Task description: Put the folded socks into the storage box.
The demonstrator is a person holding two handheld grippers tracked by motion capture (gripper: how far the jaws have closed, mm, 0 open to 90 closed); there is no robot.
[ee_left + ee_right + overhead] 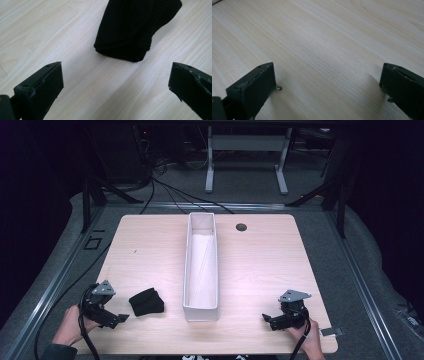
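Black knit cloth [136, 30] lies folded on the table [260, 265], left of the white bin [201, 265] and just ahead of the left gripper [117, 319], whose jaws stand spread and empty. Likely soft, light and floppy, so pinch the thick folded edge nearest the jaws. Right gripper [267, 320] also spread, over bare wood.

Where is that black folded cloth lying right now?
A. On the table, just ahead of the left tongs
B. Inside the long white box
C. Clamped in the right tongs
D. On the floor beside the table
A: the black folded cloth lies on the wooden table, left of the long white box, just ahead of the open left tongs, untouched.
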